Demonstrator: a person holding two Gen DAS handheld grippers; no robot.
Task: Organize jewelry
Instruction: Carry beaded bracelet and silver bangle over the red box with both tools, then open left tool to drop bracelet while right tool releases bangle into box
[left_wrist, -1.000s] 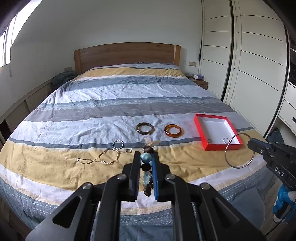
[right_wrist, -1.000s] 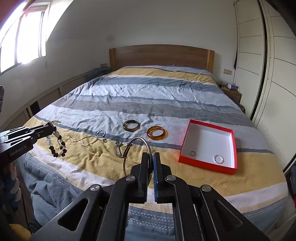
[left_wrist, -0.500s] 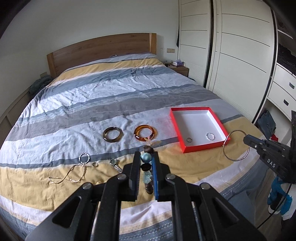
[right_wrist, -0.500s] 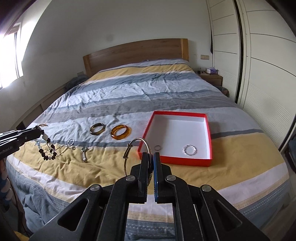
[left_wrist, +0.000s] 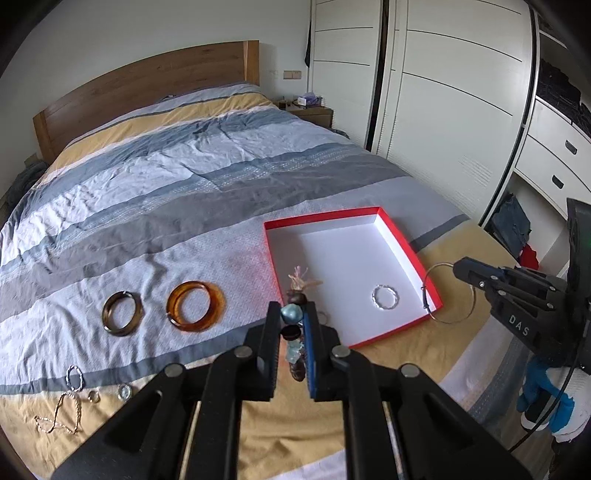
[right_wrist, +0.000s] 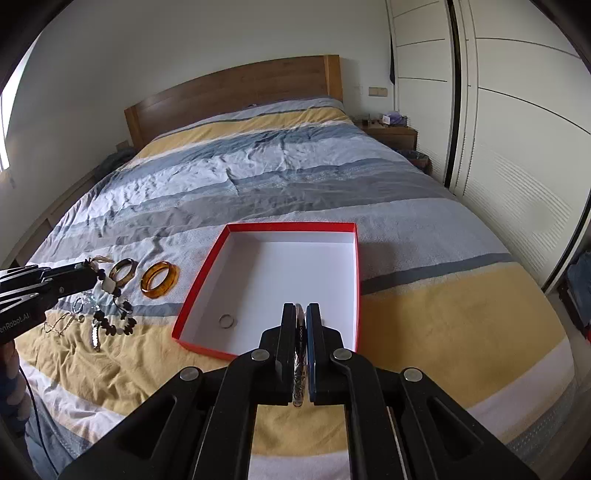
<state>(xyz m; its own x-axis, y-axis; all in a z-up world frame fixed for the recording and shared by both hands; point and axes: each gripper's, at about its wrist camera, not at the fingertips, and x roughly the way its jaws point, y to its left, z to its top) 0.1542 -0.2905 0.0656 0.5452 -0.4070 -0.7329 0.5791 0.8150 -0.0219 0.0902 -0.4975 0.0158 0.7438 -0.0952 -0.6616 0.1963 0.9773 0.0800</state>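
Red-rimmed box (right_wrist: 202, 283) near, below both loads. Left gripper (left_wrist: 292, 318) clamped on beaded bracelet (left_wrist: 292, 325), right gripper (right_wrist: 301, 314) pinching thin silver bangle (left_wrist: 448, 293). Risk: dangling beads snagging rim, bangle rolling out.

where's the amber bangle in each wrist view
Left wrist view: the amber bangle lies on the bedspread left of centre, just right of the dark brown bangle and left of the red box.
Right wrist view: it lies left of centre at, again between the brown bangle and the box.
Shared landmark: the red box with its white inside.
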